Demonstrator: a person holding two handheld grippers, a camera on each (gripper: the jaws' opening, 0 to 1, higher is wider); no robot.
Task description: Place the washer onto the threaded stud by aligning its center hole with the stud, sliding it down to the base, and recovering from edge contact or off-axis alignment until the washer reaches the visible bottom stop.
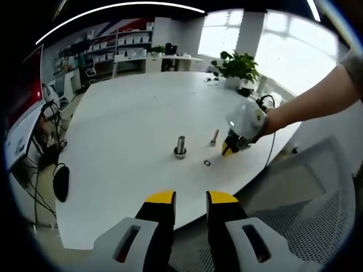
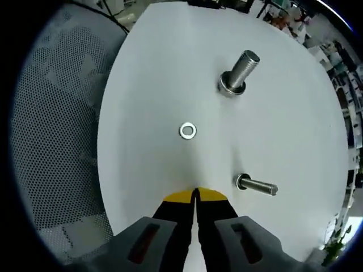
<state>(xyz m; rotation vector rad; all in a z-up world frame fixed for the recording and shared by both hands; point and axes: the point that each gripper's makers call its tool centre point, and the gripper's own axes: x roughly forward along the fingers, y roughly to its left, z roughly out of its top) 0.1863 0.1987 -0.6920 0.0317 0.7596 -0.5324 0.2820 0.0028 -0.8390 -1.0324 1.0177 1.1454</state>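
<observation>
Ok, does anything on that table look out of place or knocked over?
Nothing looks damaged or spilled. The washer lies flat on the white table, apart from both studs. The large threaded stud and the smaller bolt both stand on their heads. The right tongs are shut and empty.

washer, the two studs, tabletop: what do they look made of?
Washer: bright metal by its silvery shine, probably steel. Larger stud and smaller stud: grey metal with threaded shanks, semi-gloss, likely steel or zinc-plated. Tabletop: smooth matte white, looks like laminate or painted board; core can't be told.
</observation>
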